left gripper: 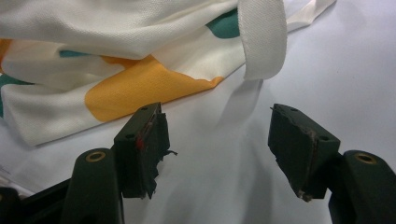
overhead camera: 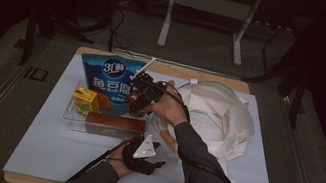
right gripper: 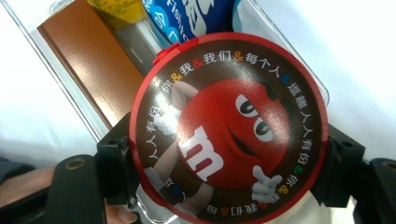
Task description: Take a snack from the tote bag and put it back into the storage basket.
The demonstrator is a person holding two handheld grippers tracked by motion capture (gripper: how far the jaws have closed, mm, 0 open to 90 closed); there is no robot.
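Note:
A round red-rimmed candy tin (right gripper: 229, 128) with a red cartoon figure on its lid sits between the jaws of my right gripper (right gripper: 229, 163), which is shut on its sides. In the high view the right gripper (overhead camera: 139, 98) holds it over the right end of a clear plastic tray (overhead camera: 74, 125). The tray holds a blue snack bag (overhead camera: 111, 82), a yellow packet (overhead camera: 86, 99) and a brown box (overhead camera: 115, 122). My left gripper (left gripper: 217, 144) stands open above the white table cover, with nothing between its fingers, just short of a cream cloth bag (left gripper: 116, 56) with orange and green patches.
The cloth bag (overhead camera: 214, 118) lies crumpled on the right half of the white cover (overhead camera: 39, 151). Its strap (left gripper: 261, 37) hangs near the left gripper (overhead camera: 142, 156). The table's wooden front edge runs along the bottom. A metal stand's legs rise beyond the far edge.

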